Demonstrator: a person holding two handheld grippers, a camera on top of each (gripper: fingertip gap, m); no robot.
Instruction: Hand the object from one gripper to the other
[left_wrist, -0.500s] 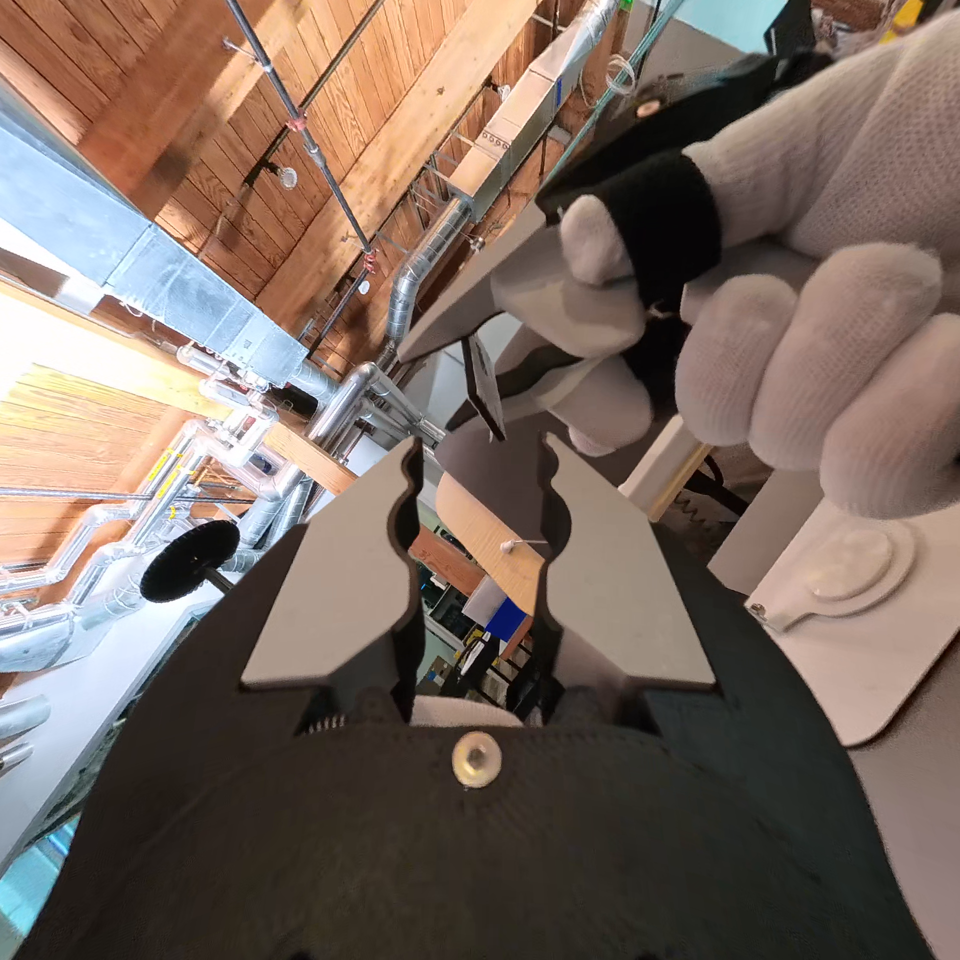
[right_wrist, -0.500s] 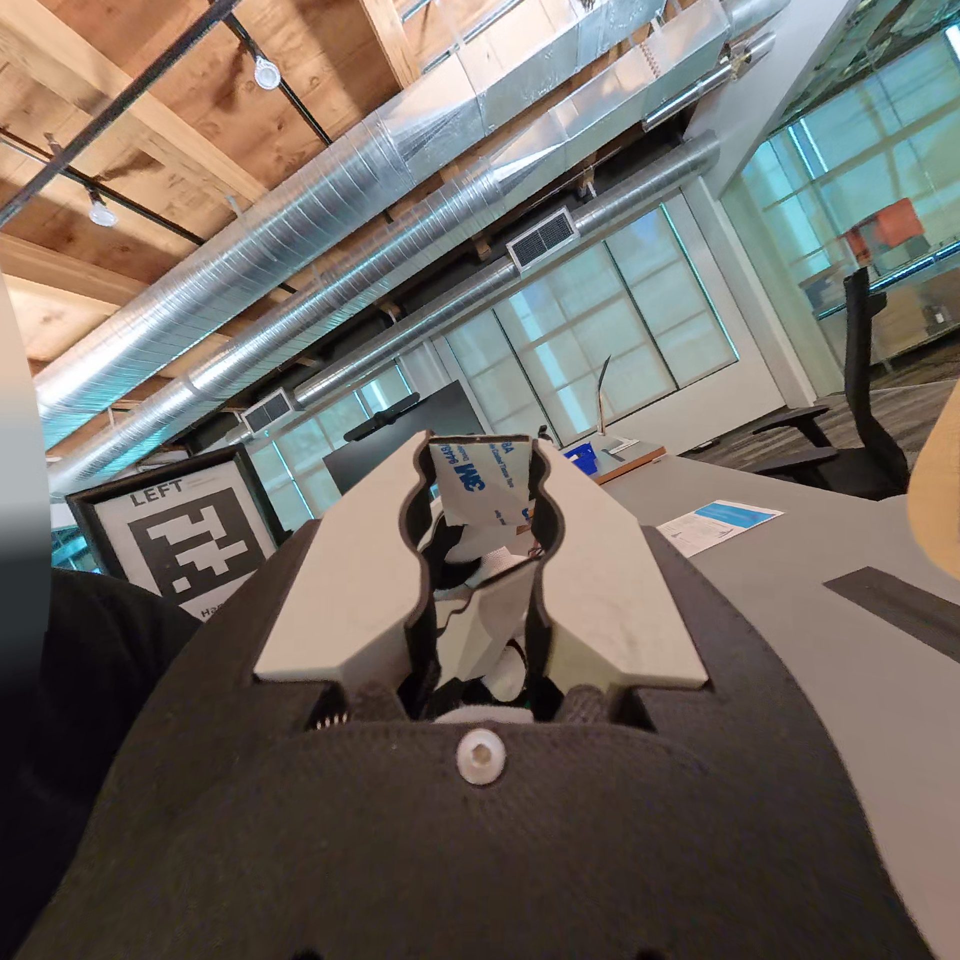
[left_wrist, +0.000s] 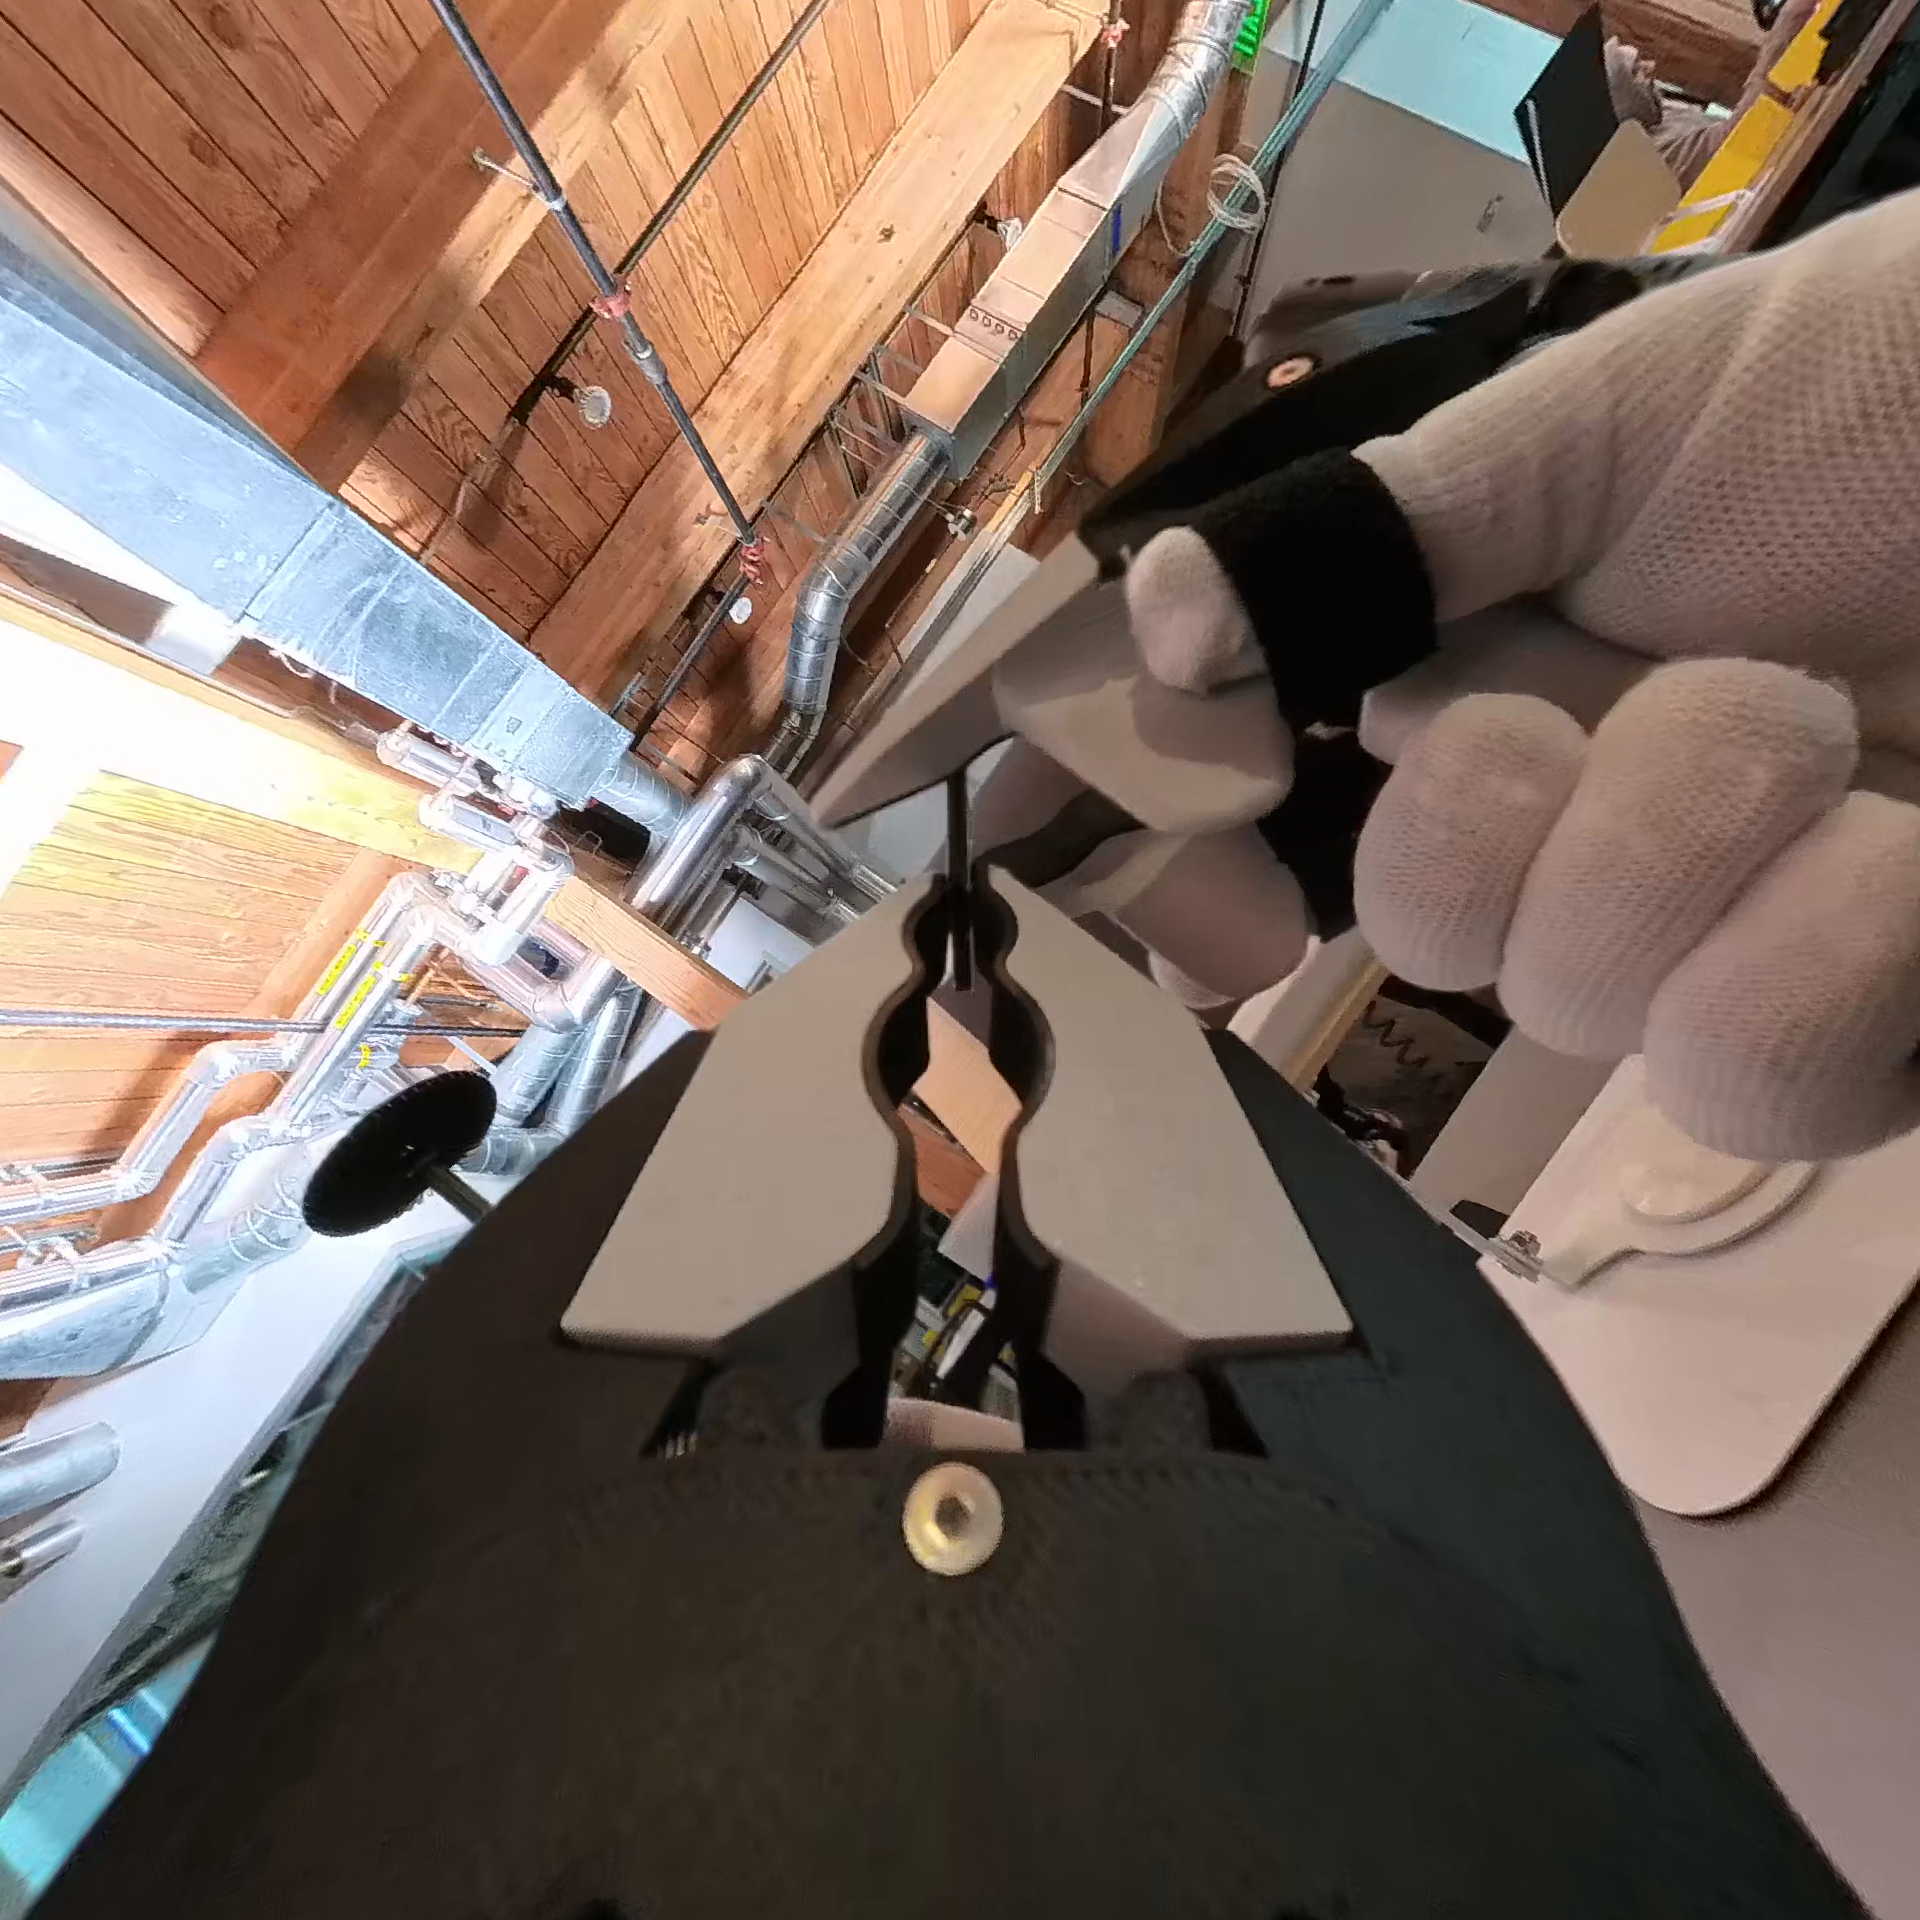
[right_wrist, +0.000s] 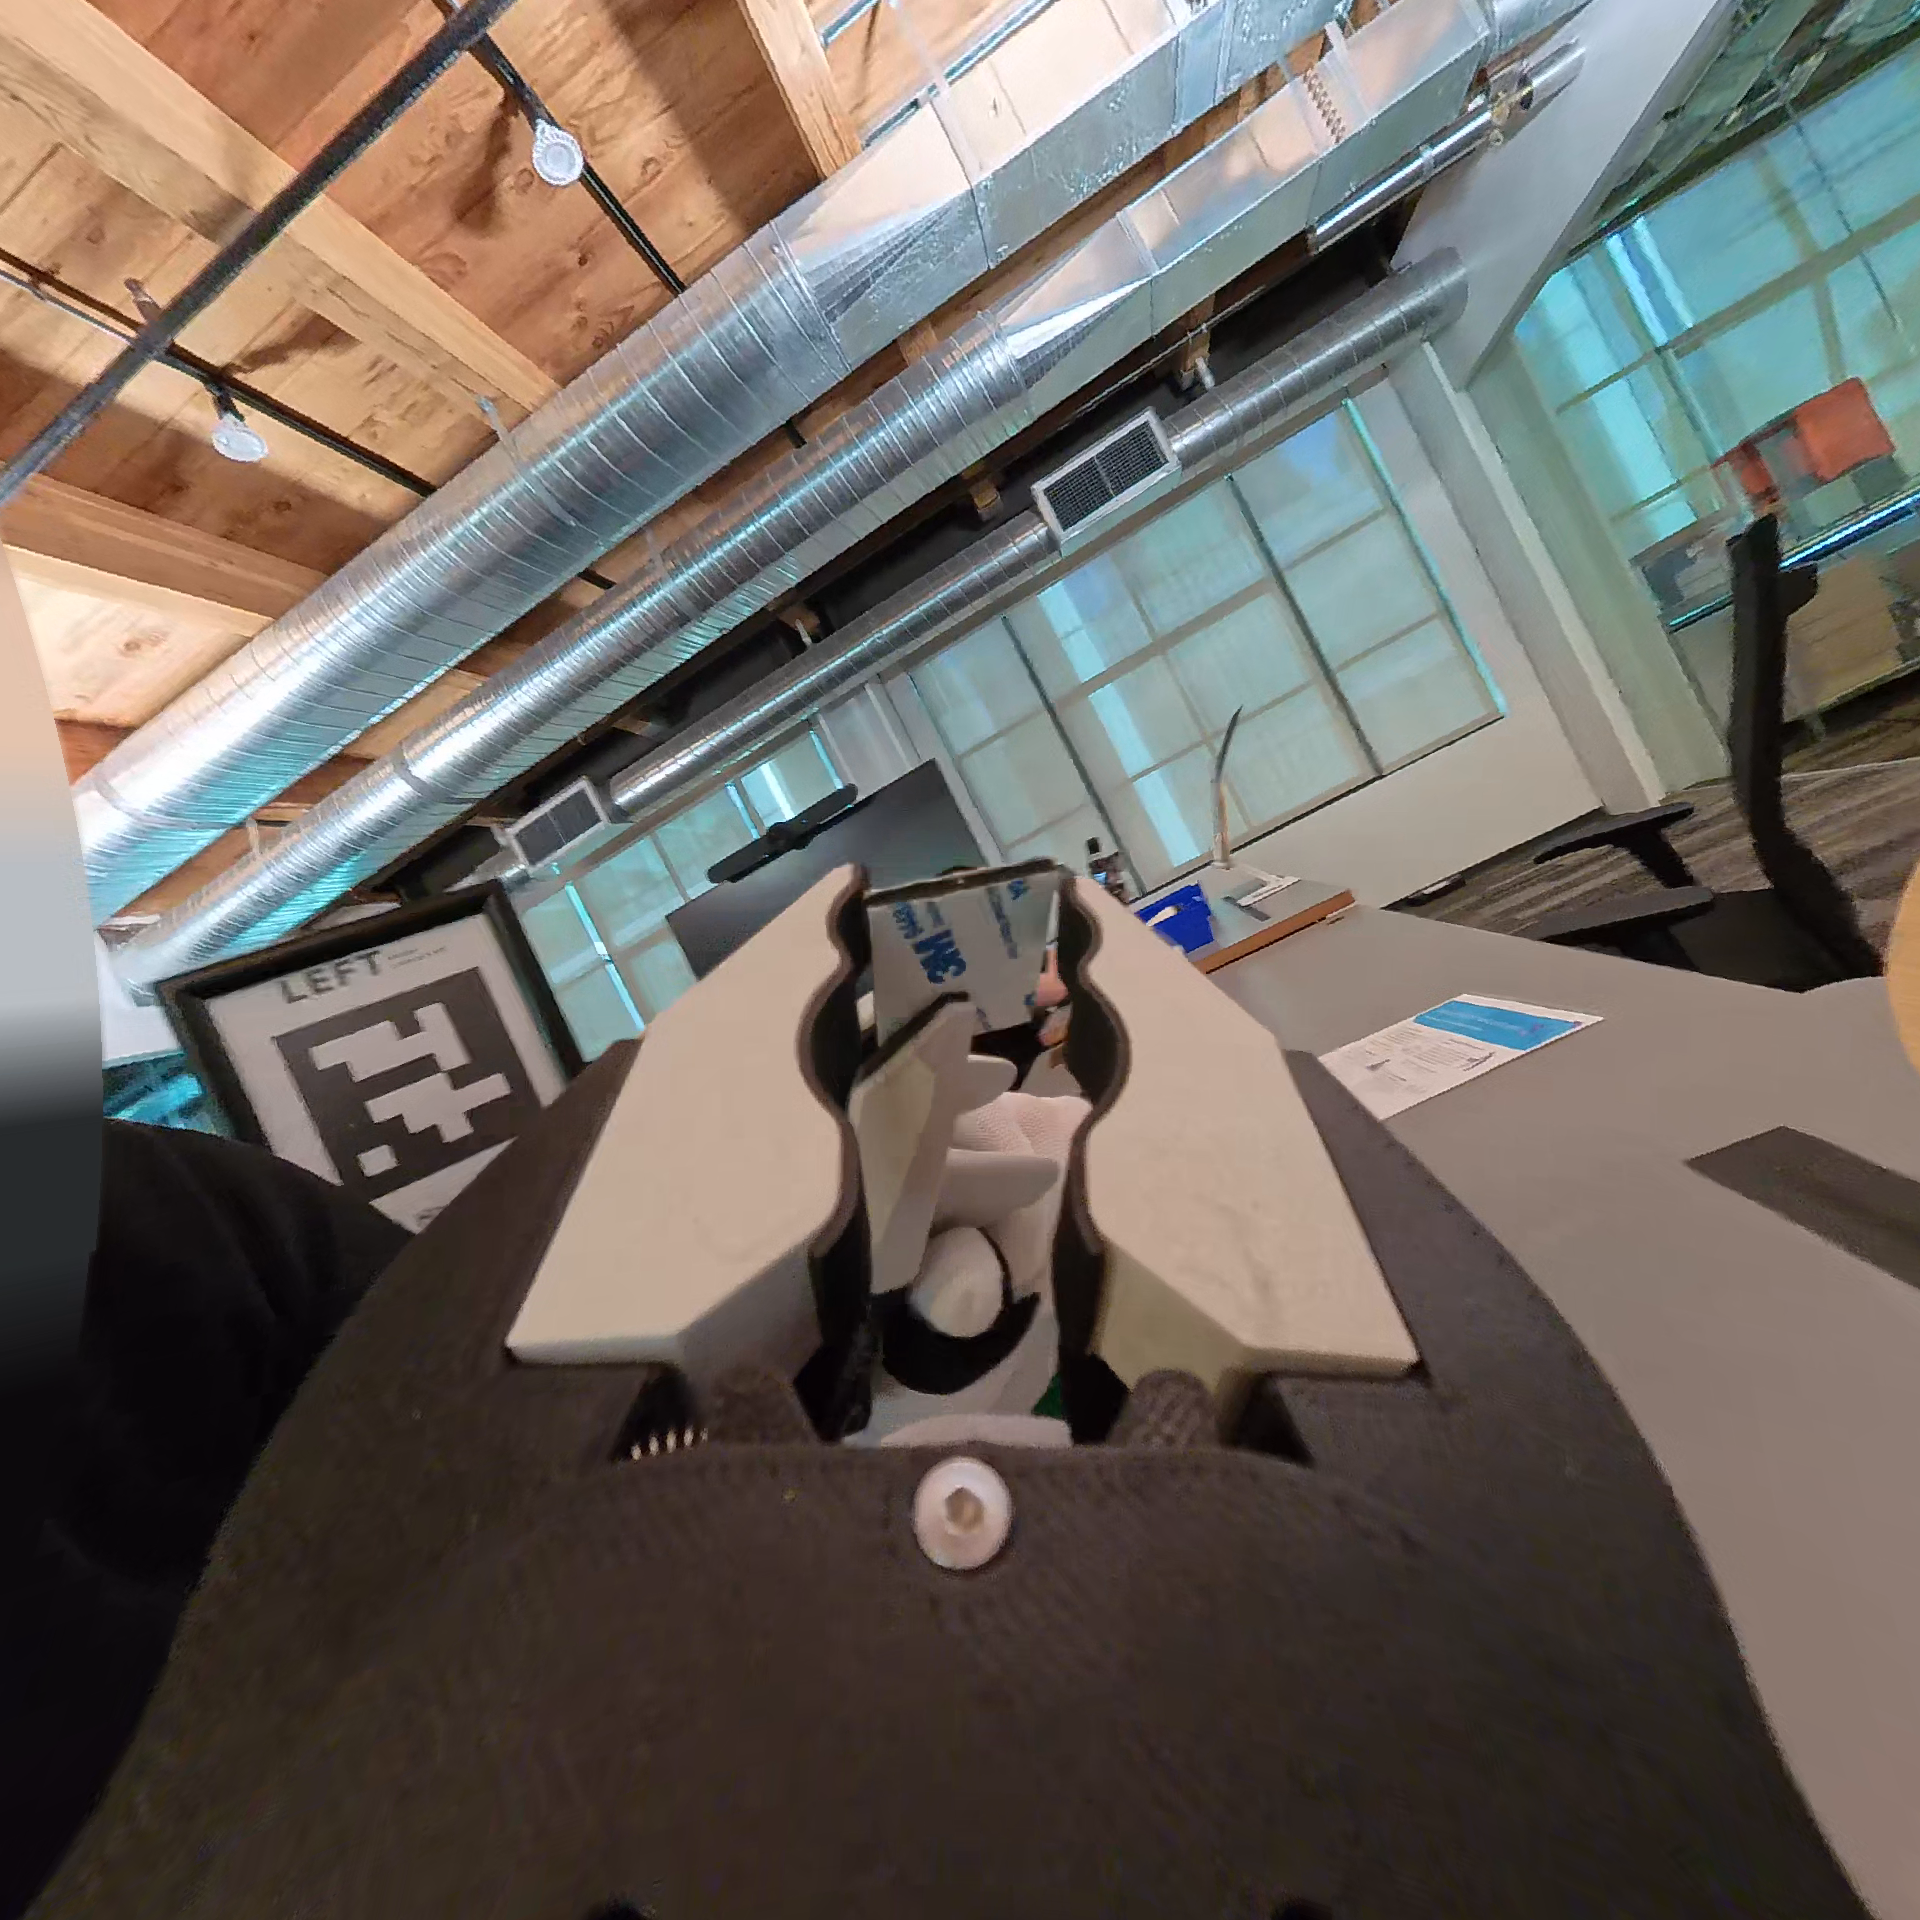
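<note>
Edge-on, thin pad stands upright, left gripper and right gripper both clamping it.

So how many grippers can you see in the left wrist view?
2. The left gripper fills the bottom, its fingers either side of the thin adhesive pad. The right gripper reaches in from the upper right, held by a white-gloved hand, gripping the pad's top.

A grey table runs along the right side in the right wrist view. A printed sheet with a blue band lies flat on it, and nearer, a dark strip lies well apart from the sheet.
</note>
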